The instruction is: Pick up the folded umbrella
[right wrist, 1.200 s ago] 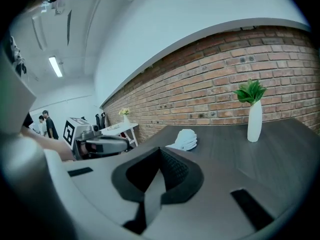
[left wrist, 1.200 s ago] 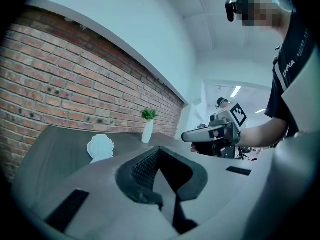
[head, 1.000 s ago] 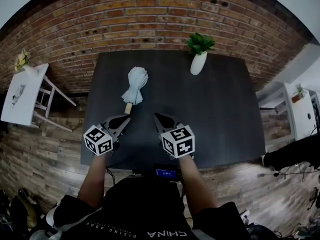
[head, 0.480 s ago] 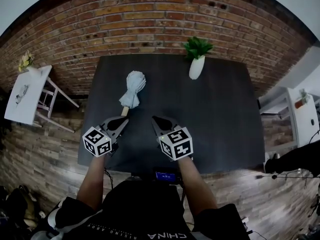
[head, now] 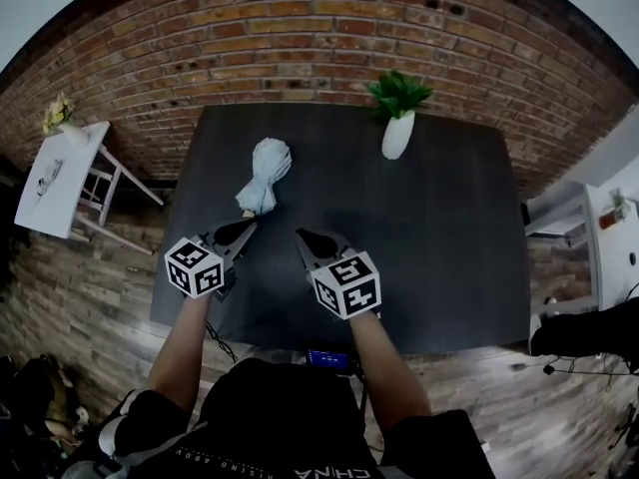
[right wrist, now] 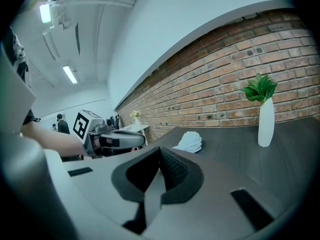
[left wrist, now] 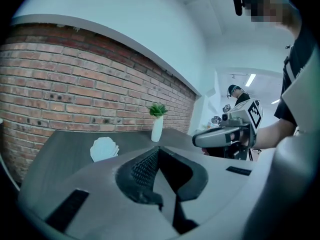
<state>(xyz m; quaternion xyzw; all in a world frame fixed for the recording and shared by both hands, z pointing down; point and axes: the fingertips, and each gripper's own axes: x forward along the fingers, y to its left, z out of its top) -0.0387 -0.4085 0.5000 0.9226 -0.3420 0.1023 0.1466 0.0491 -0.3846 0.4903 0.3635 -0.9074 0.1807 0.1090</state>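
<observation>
The folded umbrella (head: pixel 266 172) is pale blue with a wooden handle end (head: pixel 247 212). It lies on the dark table (head: pixel 439 228), left of centre, handle toward me. My left gripper (head: pixel 248 228) is shut and empty, its tip just short of the handle. My right gripper (head: pixel 302 236) is shut too and hovers a little to the right, clear of the umbrella. In the left gripper view the umbrella (left wrist: pixel 104 149) lies ahead and left of the closed jaws of the left gripper (left wrist: pixel 158 150). In the right gripper view the umbrella (right wrist: pixel 190 141) lies ahead of the right gripper (right wrist: pixel 160 150).
A white vase with a green plant (head: pixel 397 128) stands at the table's far edge by the brick wall (head: pixel 300 48). A white side table (head: pixel 55 178) stands off to the left and a white shelf (head: pixel 609 238) to the right. A person (left wrist: pixel 239 95) stands in the background.
Both grippers have edged forward over the table, the left one closing in on the umbrella's handle. The umbrella has not moved. Both jaws stay shut.
</observation>
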